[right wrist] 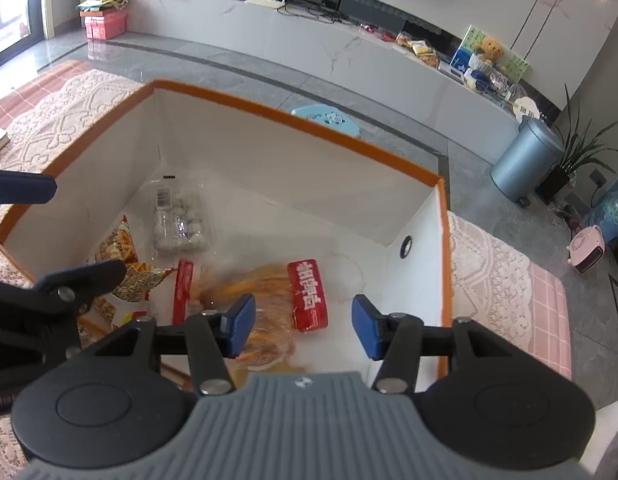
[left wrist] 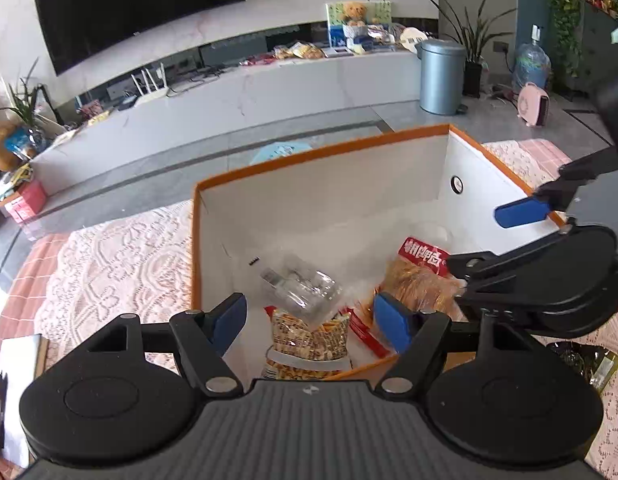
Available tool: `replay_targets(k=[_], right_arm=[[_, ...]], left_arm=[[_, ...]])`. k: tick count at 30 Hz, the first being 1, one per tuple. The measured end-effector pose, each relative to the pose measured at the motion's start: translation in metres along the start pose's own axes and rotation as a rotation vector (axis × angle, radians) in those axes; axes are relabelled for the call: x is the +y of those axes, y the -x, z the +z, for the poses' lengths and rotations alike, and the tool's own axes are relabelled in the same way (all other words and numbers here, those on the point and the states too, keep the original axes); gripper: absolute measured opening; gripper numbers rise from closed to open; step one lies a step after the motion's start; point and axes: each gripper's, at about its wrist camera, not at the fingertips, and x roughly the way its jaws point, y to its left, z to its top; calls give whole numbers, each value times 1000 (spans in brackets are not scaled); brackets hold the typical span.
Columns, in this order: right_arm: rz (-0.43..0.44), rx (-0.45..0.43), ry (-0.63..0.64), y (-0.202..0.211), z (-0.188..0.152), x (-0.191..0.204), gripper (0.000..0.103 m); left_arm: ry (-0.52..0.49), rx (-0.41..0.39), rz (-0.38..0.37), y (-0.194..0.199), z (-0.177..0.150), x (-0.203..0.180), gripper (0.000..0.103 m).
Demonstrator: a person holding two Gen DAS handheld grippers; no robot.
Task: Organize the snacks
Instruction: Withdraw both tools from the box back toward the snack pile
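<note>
Orange-rimmed white cardboard box (left wrist: 321, 184) sitting on a pink lace-covered bench (left wrist: 109, 264), seen from the left wrist. Left gripper (left wrist: 309, 320) hovering over the near edge, blue-padded fingers (left wrist: 391, 326) spread wide, holding nothing. Lying inside: clear plastic blister tray of pale sweets (left wrist: 301, 286), crinkly yellow patterned snack bag (left wrist: 309, 344), and red-labelled clear bag of golden bread (left wrist: 423, 276). Dark foil packet (left wrist: 585, 360) waiting outside on the lace.

Looking from the right wrist: right gripper (right wrist: 303, 326) also gaping wide and empty above the bread bag (right wrist: 277, 300), long axis running roughly away from the camera, red label (right wrist: 309, 294) at its right. Probably light, soft and crushable; pinching a sealed end looking safer than squeezing the middle. Film likely slippery.
</note>
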Motion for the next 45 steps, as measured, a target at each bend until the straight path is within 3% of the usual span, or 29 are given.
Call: replay_targets(k=[9, 15, 22, 31, 40, 45], right_arm=[[-21, -30, 4, 31, -11, -6, 62], [8, -70, -44, 56, -26, -12, 86], [46, -125, -114, 93, -59, -13, 92], [110, -192, -239, 137, -118, -6, 97], [93, -251, -403, 162, -177, 2, 99], [12, -271, -421, 163, -201, 11, 99]], left_arm=[[15, -37, -29, 20, -4, -2, 85], [71, -75, -41, 44, -8, 3, 85], [98, -158, -22, 83, -22, 1, 85], [166, -189, -75, 123, -56, 1, 85], [180, -137, -78, 133, -91, -1, 85], [182, -91, -113, 129, -112, -5, 85]])
